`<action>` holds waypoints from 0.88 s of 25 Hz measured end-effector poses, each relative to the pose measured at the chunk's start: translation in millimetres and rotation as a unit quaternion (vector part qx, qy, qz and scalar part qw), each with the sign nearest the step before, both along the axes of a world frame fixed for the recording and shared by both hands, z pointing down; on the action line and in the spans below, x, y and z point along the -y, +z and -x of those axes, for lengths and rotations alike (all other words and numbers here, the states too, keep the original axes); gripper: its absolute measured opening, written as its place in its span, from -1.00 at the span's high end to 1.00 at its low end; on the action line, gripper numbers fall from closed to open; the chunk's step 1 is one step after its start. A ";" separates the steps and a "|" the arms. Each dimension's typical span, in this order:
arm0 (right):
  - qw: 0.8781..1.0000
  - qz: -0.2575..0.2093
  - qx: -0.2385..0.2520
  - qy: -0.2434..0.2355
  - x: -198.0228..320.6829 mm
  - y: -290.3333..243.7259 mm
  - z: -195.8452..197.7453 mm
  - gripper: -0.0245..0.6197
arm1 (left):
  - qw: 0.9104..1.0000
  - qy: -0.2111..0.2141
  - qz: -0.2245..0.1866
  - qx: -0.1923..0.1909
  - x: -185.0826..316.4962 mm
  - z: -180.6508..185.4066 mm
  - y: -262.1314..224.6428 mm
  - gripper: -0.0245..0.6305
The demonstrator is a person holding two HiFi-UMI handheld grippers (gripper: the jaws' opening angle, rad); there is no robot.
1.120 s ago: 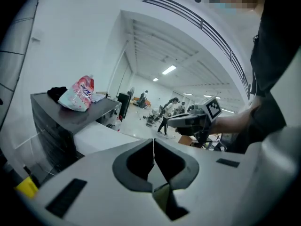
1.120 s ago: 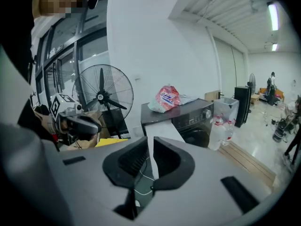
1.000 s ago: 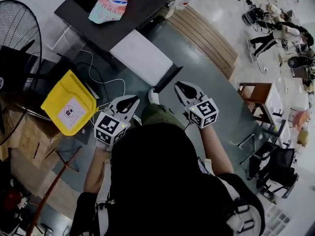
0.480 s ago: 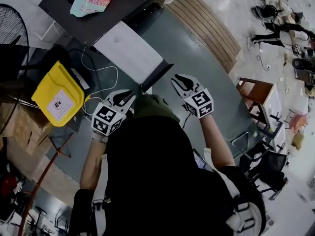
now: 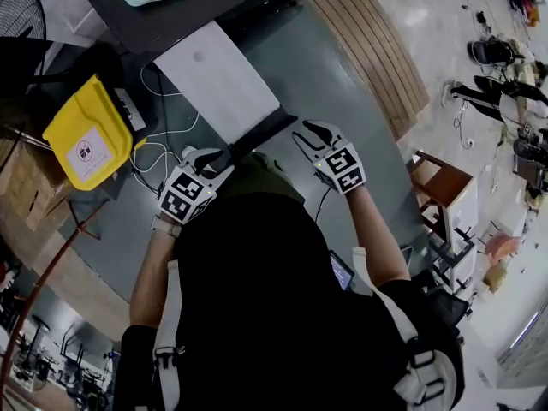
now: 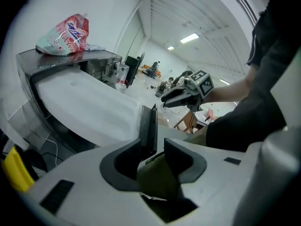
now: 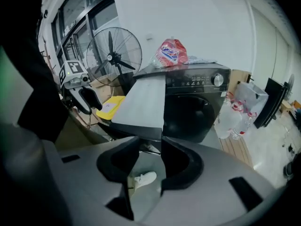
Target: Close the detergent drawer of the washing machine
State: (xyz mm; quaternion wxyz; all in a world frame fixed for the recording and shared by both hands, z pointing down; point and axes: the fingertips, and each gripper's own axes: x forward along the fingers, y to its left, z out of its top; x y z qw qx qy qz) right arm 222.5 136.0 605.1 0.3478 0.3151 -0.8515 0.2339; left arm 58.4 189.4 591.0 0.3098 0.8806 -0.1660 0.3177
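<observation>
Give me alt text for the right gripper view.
The right gripper, its fingers just opened with nothing between them, faces the front edge of a pulled-out detergent drawer on a black washing machine. A detergent pouch lies on top; a fan stands left of it.

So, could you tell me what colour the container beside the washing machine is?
Yellow container, clearest in the head view.

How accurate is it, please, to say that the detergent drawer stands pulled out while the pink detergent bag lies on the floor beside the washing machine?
One detail is wrong. The detergent bag is not on the floor: it lies on top of the washing machine, as the right gripper view shows. The detergent drawer does stand pulled out.
</observation>
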 end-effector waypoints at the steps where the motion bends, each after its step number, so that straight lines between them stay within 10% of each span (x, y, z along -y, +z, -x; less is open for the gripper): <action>1: 1.000 0.004 -0.004 -0.013 0.8 5.0 -0.9 0.48 | 1.000 -0.003 0.002 0.003 -0.2 -3.3 1.9 0.47; 22: 0.980 -0.021 -0.037 -0.193 11.8 49.0 10.3 0.52 | 0.997 -0.048 0.025 0.047 -7.8 -22.6 63.2 0.49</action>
